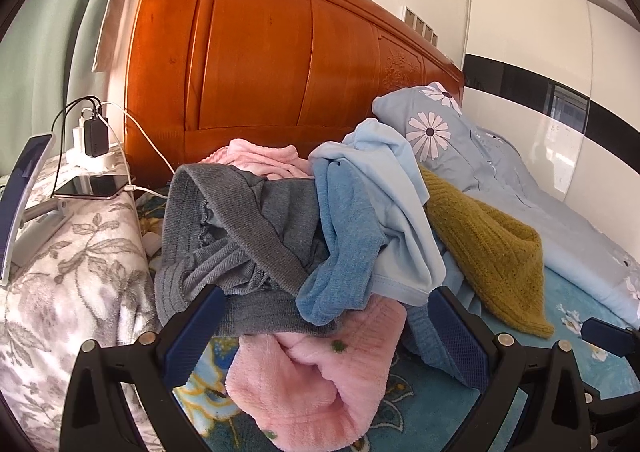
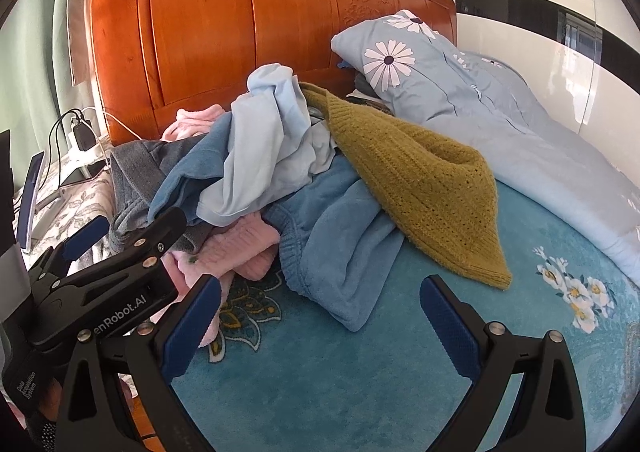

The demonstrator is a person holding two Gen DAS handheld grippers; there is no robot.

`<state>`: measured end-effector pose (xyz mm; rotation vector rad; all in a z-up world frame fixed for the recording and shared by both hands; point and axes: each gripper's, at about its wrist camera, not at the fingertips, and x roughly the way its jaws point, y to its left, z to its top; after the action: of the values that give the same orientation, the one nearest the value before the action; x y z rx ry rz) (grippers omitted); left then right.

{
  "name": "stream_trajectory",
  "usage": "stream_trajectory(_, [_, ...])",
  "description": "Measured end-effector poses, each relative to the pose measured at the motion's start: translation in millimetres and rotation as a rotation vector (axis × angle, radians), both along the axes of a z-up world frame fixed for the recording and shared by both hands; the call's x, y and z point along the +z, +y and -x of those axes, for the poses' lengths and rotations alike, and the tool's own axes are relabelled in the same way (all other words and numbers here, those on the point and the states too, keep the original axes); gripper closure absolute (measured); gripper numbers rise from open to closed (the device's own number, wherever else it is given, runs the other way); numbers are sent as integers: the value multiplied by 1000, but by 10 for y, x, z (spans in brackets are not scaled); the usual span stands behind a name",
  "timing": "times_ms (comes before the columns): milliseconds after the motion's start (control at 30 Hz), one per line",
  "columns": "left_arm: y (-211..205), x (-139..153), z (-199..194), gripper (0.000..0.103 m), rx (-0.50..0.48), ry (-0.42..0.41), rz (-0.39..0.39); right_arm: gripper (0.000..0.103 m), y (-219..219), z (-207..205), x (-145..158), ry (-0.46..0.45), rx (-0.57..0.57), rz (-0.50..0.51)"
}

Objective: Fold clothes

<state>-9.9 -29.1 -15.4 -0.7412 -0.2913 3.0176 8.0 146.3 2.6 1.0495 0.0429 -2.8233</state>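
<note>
Clothes lie heaped on the bed's teal floral blanket (image 1: 436, 420) in the left wrist view, just in front of the wooden headboard (image 1: 256, 52). The left gripper (image 1: 324, 300) is spread wide, its blue pads framing the near edge of the heap without pinching anything. A pink fleece garment (image 1: 316, 368) lies between the pads, with a grey knit garment (image 1: 224, 228) above it on the left, a mid-blue garment (image 1: 344, 236) and a pale blue garment (image 1: 400, 204) on top, and a mustard knit sweater (image 1: 484, 248) to the right. A daisy-print pillow (image 1: 432, 124) leans near the headboard. A phone (image 1: 92, 186) on a cable rests on a flower-patterned cover (image 1: 80, 264) at the left.

From the right wrist view, the right gripper (image 2: 320, 304) is likewise spread apart, holding nothing, above bare blanket (image 2: 320, 392) just short of the heap. The mid-blue garment (image 2: 340, 232) spills nearest to it, the mustard sweater (image 2: 420, 188) draped over its right side, the pale blue garment (image 2: 272, 140) on top. The left gripper (image 2: 132, 232) shows at the left, beside the pink fleece (image 2: 240, 252).
</note>
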Motion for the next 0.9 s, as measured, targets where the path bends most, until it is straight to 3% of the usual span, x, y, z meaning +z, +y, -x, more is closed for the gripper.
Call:
stream_trajectory(333, [-48,-80,79,0,-33,-15,-61,3,-25,36,-26,-18,4,3])
stream_trajectory(633, [-29,-166,135,0,-30,-21,-37,3,33,138,-24,-23,-2,-57])
stream_trajectory(733, [-38,-180,137,0,-5,-15,6,3,155,449,61,-11,-41,-97])
stream_trajectory(900, [-48,-247,208,0,-33,-51,-18,3,109,1327,107,19,-5,-240])
